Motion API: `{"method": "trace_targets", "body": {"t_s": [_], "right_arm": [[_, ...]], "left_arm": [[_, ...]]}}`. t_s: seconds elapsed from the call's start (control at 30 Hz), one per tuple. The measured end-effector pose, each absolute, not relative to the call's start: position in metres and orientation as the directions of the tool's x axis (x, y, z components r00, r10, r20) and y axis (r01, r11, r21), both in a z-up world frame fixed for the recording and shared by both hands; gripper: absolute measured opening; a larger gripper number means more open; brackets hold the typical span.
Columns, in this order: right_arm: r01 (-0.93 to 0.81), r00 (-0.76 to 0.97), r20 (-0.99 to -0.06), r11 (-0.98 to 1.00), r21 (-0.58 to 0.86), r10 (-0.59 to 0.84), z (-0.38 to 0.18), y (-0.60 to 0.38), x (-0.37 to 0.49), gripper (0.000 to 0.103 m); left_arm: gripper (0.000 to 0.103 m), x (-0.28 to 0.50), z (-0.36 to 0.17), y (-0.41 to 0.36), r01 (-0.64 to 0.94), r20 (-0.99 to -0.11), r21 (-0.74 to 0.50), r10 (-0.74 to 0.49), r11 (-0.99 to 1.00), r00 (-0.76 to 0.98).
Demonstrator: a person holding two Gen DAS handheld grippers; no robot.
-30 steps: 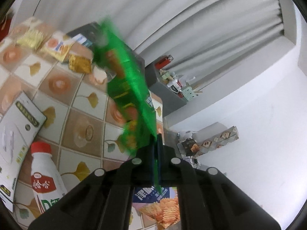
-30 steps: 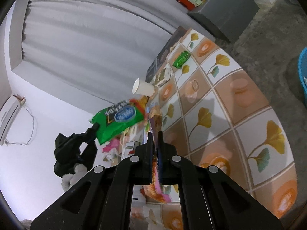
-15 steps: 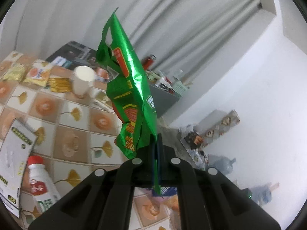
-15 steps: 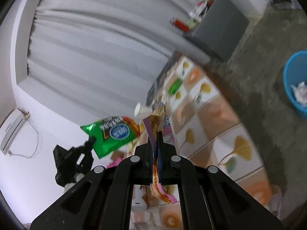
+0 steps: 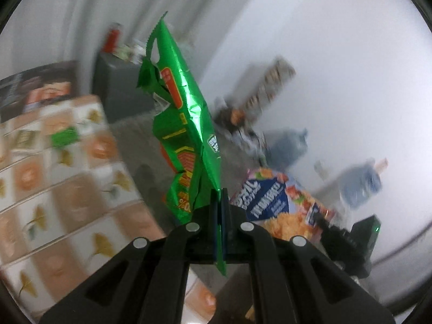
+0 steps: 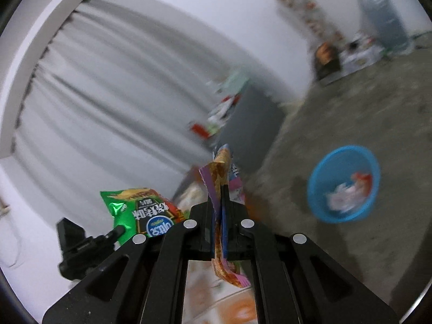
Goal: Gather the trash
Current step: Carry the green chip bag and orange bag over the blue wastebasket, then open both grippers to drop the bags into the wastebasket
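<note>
Your 2 tongs each pinch a snack bag.
L tongs [image 5: 219, 197] clamp green bag [image 5: 186, 124]; R tongs [image 6: 219, 197] clamp orange-purple bag [image 6: 220, 178]; blue basin [image 6: 344, 183] on floor nearby.

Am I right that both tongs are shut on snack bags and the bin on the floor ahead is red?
Not quite: the bin is blue, as the right wrist view shows, with some trash already in it. The rest holds: the left tongs are shut on the green bag, the right tongs on the purple bag.
</note>
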State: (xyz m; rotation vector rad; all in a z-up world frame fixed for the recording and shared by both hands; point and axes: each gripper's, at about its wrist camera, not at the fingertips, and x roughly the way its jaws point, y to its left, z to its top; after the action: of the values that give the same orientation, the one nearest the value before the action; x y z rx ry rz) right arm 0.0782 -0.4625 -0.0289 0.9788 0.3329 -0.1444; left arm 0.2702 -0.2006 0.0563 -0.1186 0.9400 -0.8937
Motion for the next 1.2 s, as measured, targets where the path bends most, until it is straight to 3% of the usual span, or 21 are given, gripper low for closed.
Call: {"method": "trace_targets", "body": {"t_s": [0.13, 0.33, 0.5, 0.63, 0.73, 0.77, 0.8, 0.9, 1.2], "right_arm": [[0.375, 0.909, -0.415, 0.519, 0.768, -0.042, -0.058, -0.483, 0.080, 0.002], [0.434, 0.895, -0.443, 0.317, 0.843, -0.046, -0.126, -0.524, 0.100, 0.002], [0.499, 0.865, -0.503, 0.113, 0.859, -0.001, -0.198, -0.559, 0.130, 0.002], [0.491, 0.871, -0.491, -0.021, 0.871, 0.020, -0.242, -0.577, 0.150, 0.003], [0.520, 0.854, -0.516, -0.079, 0.851, 0.065, -0.279, -0.593, 0.172, 0.017], [0.543, 0.839, -0.537, -0.095, 0.834, 0.084, -0.290, -0.595, 0.176, 0.038], [0.583, 0.813, -0.576, -0.109, 0.805, 0.091, -0.298, -0.597, 0.178, 0.047], [0.676, 0.737, -0.672, -0.082, 0.733, 0.068, -0.310, -0.597, 0.173, 0.048], [0.676, 0.736, -0.676, -0.013, 0.736, -0.007, -0.287, -0.578, 0.104, 0.051]], "left_arm": [[0.001, 0.282, 0.020, -0.263, 0.627, -0.714, -0.471, -0.685, 0.620, 0.141], [0.001, 0.315, -0.057, -0.342, 0.512, -0.757, -0.590, -0.648, 0.624, -0.082], [0.001, 0.340, -0.105, -0.382, 0.473, -0.784, -0.589, -0.605, 0.656, -0.137], [0.001, 0.360, -0.127, -0.400, 0.465, -0.795, -0.582, -0.588, 0.667, -0.151], [0.001, 0.371, -0.136, -0.408, 0.457, -0.804, -0.571, -0.577, 0.682, -0.144], [0.001, 0.375, -0.141, -0.410, 0.449, -0.805, -0.571, -0.576, 0.687, -0.142], [0.001, 0.377, -0.145, -0.413, 0.443, -0.807, -0.569, -0.573, 0.692, -0.142], [0.002, 0.386, -0.156, -0.411, 0.426, -0.806, -0.574, -0.574, 0.699, -0.144], [0.004, 0.385, -0.184, -0.461, 0.397, -0.792, -0.602, -0.578, 0.692, -0.194]]}}
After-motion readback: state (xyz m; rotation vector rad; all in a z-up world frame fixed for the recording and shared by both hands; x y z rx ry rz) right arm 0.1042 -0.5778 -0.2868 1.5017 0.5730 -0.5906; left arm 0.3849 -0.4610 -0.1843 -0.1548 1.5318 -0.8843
